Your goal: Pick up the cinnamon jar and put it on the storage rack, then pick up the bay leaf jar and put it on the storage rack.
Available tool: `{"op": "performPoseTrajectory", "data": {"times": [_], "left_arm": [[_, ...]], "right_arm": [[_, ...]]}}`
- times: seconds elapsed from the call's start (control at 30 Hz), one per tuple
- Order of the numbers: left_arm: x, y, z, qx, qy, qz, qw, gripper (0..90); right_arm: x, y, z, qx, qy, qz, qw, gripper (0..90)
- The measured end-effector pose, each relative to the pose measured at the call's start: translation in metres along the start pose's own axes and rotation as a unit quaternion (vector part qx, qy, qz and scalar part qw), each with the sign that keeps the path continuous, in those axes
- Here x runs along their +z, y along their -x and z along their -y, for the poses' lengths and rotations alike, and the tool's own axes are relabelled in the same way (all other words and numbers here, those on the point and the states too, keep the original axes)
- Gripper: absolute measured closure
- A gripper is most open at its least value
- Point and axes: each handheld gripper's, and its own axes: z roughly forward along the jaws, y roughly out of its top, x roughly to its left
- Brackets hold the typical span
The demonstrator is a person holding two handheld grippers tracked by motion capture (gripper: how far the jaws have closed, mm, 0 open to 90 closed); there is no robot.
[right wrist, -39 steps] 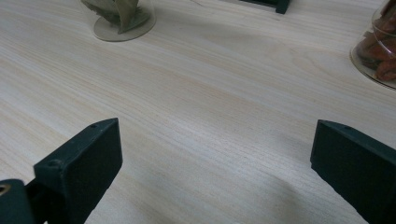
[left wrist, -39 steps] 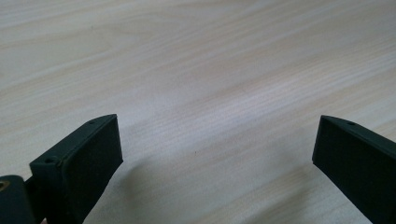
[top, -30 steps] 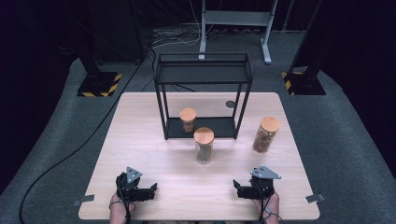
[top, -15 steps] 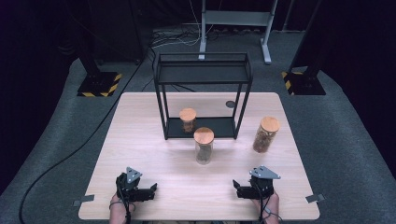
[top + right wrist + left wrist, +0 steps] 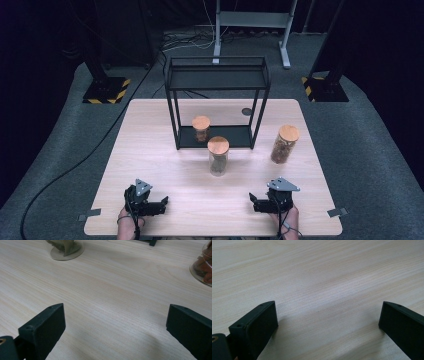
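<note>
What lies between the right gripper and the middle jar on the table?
Nothing: in the high view, bare table separates the right gripper from the middle jar.

Pale wood table (image 5: 150, 150) on grey carpet (image 5: 60, 150); dark surroundings; metal stand (image 5: 250, 22) behind; hazard-striped bases (image 5: 105, 92).

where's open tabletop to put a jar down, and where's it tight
Bare wood lies between the left gripper and right gripper, up to the middle jar, and along the table left of the black rack. It is tight at the rack's front, where the middle jar stands before the jar on the rack's base, and beside the right jar.
</note>
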Motion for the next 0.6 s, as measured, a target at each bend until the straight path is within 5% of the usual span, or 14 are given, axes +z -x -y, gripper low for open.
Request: {"op": "performPoseTrajectory", "data": {"times": [0.6], "left_arm": [[0.0001, 0.0001, 0.0001, 0.000, 0.001, 0.000, 1.0000, 1.4]], "right_arm": [[0.0012, -0.0006, -0.0004, -0.003, -0.008, -0.005, 1.0000, 1.3]]}}
